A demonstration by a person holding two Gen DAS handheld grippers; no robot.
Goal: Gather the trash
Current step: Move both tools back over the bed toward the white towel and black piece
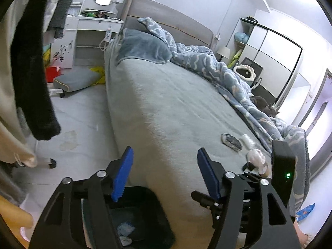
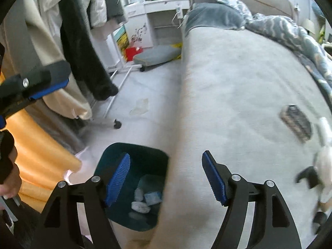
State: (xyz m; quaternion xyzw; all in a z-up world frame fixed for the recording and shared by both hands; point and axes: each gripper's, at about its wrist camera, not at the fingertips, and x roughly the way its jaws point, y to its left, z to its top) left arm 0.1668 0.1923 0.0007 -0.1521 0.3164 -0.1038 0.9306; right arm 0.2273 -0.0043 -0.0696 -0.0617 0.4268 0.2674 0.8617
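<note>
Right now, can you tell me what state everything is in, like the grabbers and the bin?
Left gripper with blue pads: open, holding nothing.
Right gripper with blue pads: open, holding nothing.
Dark square trash bin: on the floor beside the bed, holding crumpled tissues.
Dark flat wrapper: lying on the grey bed sheet, not picked up.
White crumpled tissue: lying on the sheet.
Blue patterned duvet: rumpled, pushed aside.

Bed (image 1: 166,108) (wrapper (image 1: 231,141), tissues (image 1: 256,155))

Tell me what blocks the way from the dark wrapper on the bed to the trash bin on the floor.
Nothing visible does. The dark wrapper lies on open bedsheet, and the trash bin stands open-topped on the floor against the bed's side. Both claws, right and left, are open and empty.
</note>
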